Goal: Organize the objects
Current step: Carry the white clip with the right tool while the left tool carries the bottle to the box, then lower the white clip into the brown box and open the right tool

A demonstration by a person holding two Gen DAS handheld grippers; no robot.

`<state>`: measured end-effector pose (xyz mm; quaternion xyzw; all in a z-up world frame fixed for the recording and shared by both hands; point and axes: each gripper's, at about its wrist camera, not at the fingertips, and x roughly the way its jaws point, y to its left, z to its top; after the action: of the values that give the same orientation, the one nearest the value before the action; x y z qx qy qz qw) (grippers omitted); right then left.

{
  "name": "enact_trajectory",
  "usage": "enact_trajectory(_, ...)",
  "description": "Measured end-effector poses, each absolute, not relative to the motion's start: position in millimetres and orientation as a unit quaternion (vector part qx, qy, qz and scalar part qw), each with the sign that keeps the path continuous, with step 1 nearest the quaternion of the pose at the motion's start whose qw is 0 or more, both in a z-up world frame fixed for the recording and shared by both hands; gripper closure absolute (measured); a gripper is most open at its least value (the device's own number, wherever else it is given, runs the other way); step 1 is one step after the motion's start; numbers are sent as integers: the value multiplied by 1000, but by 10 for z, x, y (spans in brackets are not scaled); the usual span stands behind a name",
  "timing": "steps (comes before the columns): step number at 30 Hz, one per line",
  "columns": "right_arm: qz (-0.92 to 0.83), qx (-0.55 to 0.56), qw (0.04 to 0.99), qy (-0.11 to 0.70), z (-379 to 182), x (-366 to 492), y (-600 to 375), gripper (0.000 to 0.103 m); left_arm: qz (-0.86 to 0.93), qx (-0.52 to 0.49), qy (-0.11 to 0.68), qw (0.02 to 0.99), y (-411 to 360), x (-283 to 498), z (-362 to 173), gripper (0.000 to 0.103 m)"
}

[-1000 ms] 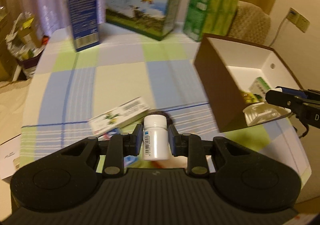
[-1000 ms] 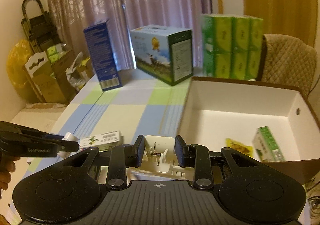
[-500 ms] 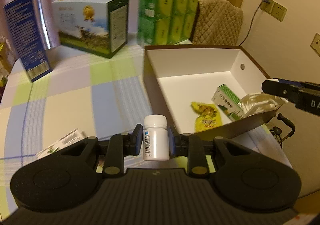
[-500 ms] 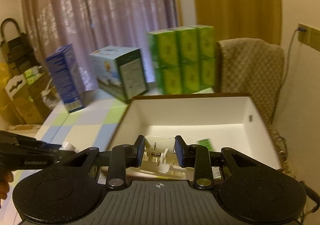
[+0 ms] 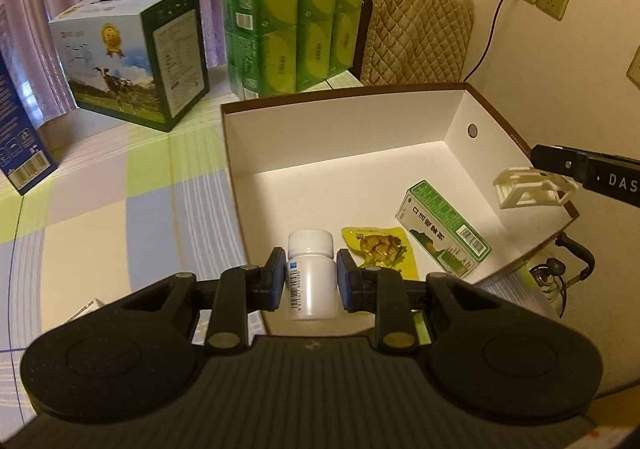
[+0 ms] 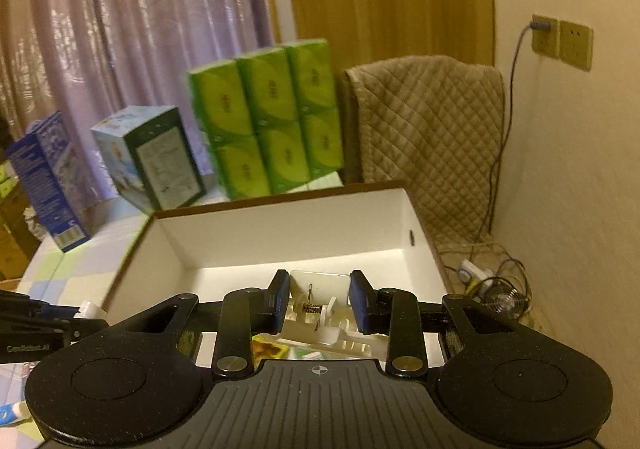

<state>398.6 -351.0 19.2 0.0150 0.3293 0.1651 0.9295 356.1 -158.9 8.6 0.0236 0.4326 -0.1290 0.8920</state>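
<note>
over the box [image 5: 344,137], left gripper [image 5: 312,281] pinching bottle [image 5: 311,277] (upright)

The table cloth [image 5: 100,185] has big squares of light green, pale blue and cream, with thin blue lines. The open box [image 5: 344,153] is white inside with a brown edge. The little bottle [image 5: 311,275] is white with a blue stripe on its label. The snack packet [image 5: 380,249] is yellow. The small carton [image 5: 442,227] is green and white. The clip [image 5: 534,187] is cream. The tissue packs [image 5: 292,9] are bright green. The tall box [image 5: 20,137] is dark blue. The curtain [image 6: 120,29] is pale purple. The chair cover [image 6: 428,137] is tan with a diamond pattern. The left gripper [image 5: 311,277] is black with blue pads
</note>
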Motion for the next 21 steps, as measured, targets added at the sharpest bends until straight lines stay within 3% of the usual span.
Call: enact_trajectory(21, 85, -12, 910, 406, -565, 4462, -3495, 74, -128, 45, 481, 866, -1878, 4010, -334, 80)
